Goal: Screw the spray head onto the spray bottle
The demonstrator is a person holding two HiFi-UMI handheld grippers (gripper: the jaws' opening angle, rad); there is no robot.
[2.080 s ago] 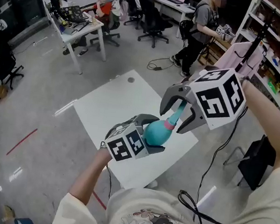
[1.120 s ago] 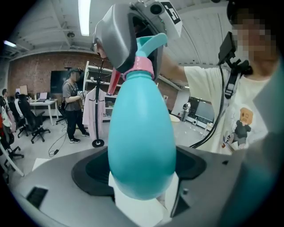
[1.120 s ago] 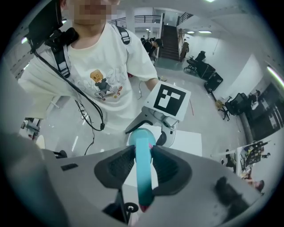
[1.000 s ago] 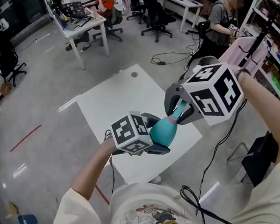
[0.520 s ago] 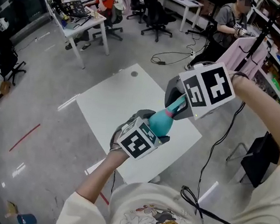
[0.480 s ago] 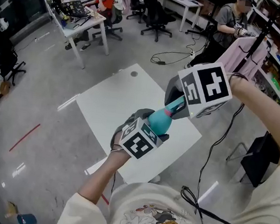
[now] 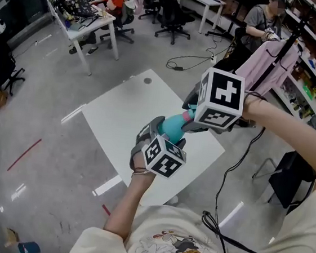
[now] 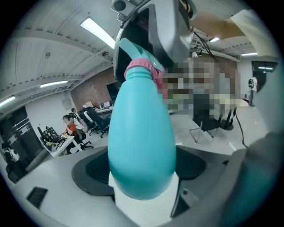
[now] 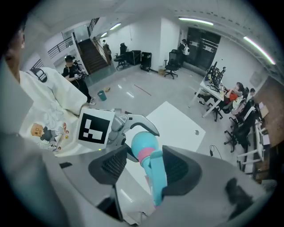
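Free to pass on every side over the bare white table (image 7: 113,118) below. Blocked mid-air by the spray bottle (image 7: 173,128), clamped in the left hand-held gripper (image 7: 160,132). Right hand-held gripper (image 9: 145,162) jaws, just opening, stand apart round the spray head (image 9: 158,177), with a gap at one pad.

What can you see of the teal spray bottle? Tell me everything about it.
The spray bottle is a smooth, teal, pear-shaped, plastic-looking body narrowing to a pink collar. A teal spray head sits on that collar. The left gripper clamps the wide body, holding it tilted in the air above the white table. The right gripper has the head between its jaws, which have just been opening.
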